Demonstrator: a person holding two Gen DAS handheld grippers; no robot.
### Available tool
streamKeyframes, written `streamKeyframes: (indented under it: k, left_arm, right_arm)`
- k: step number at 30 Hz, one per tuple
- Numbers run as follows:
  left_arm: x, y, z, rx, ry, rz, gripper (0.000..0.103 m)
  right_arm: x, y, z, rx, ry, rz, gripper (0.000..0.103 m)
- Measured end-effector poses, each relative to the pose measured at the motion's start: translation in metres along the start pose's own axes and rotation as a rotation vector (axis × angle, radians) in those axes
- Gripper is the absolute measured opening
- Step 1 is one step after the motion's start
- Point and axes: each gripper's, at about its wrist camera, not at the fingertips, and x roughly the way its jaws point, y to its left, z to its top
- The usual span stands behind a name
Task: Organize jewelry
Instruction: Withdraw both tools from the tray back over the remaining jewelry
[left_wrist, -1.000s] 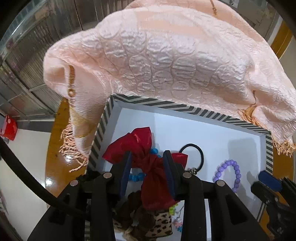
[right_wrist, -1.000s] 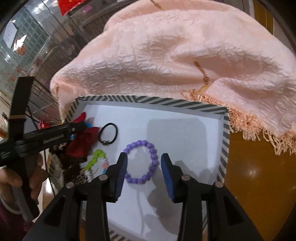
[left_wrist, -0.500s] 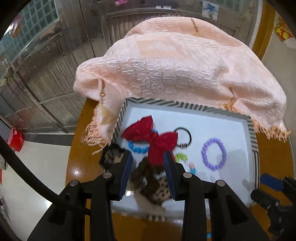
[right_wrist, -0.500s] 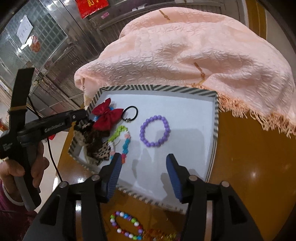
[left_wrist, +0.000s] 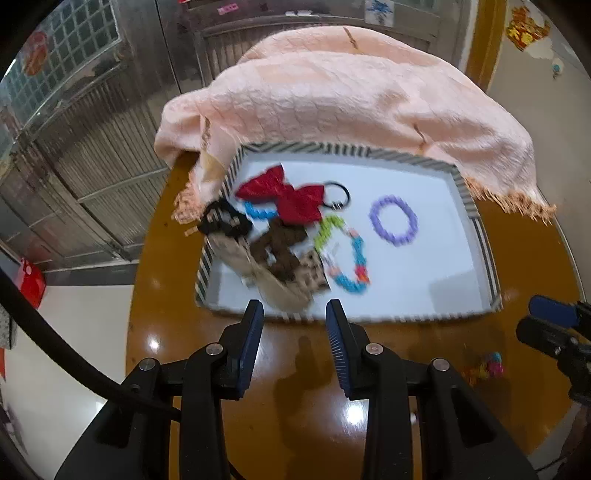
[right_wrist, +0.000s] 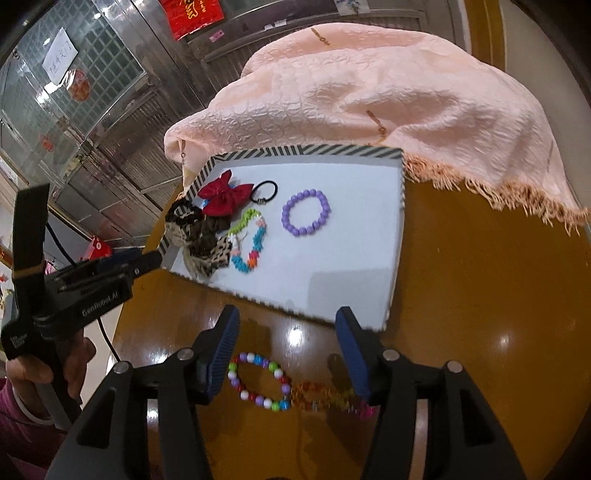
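A white tray with a striped rim (left_wrist: 369, 318) (right_wrist: 306, 150) lies on the brown table. In it are a red bow (left_wrist: 291, 197) (right_wrist: 223, 197), a black hair tie (right_wrist: 264, 192), a purple bead bracelet (left_wrist: 393, 219) (right_wrist: 306, 218), a multicoloured chain (left_wrist: 345, 254) (right_wrist: 249, 240) and leopard-print scrunchies (left_wrist: 280, 258) (right_wrist: 199, 236). A multicoloured bead bracelet (right_wrist: 258, 382) and an orange-pink chain (right_wrist: 325, 398) lie on the table between my right fingers. My left gripper (left_wrist: 293, 347) is open and empty, before the tray's near rim. My right gripper (right_wrist: 288, 350) is open and empty.
A peach fringed cloth (left_wrist: 351, 96) (right_wrist: 388, 96) is heaped behind the tray, over its far rim. Metal shutters (left_wrist: 92, 110) stand beyond the table. The left gripper and the hand holding it show in the right wrist view (right_wrist: 74, 288).
Both grippers have pulled back from the tray and opened wider. The left one has let go of the red bow, which now lies in the tray. The bracelet on the table has come into view.
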Motion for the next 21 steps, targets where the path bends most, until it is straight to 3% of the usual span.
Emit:
streamKeyframes:
  k: [10,21]
  left_arm:
    - [-0.001,-0.003,-0.047,-0.007,0.081,-0.069,0.024]
    - [0.008,-0.022,-0.07,0.016,0.129,-0.116,0.024]
  right_arm:
    - [-0.009,-0.004,-0.049,0.008,0.029,-0.006,0.057]
    - [0.001,-0.01,-0.084,0.005,0.086,-0.031,0.057]
